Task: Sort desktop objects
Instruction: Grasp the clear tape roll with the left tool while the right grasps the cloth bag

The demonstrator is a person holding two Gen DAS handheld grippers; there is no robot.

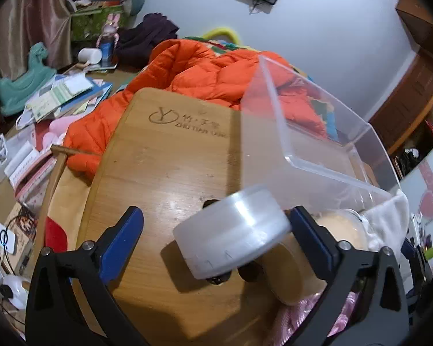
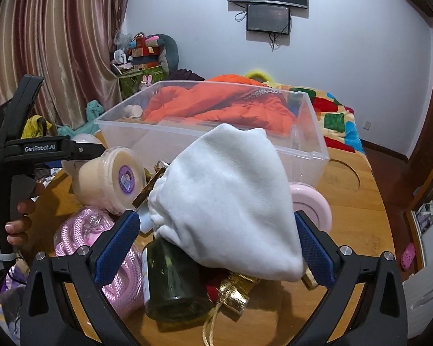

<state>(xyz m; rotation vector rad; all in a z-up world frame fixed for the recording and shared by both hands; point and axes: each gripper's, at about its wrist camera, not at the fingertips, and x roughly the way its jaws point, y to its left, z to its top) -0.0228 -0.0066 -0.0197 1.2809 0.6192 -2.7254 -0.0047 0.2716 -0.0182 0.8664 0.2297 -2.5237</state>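
Wooden table (image 1: 164, 173) beneath both spread grippers: left (image 1: 216, 236) around translucent tape roll (image 1: 231, 233), right (image 2: 216, 236) around white cloth (image 2: 225, 196).

A blurred roll of clear tape (image 1: 231, 232) is seen between the spread blue fingers (image 1: 119, 243) of the left gripper (image 1: 216, 239), nearer the right finger, over a wooden table (image 1: 164, 167). A clear plastic bin (image 1: 317, 144) is seen ahead and to the right, and an orange jacket (image 1: 205, 72) beyond the table's far edge.

Blurred clear tape roll (image 1: 231, 232), tilted
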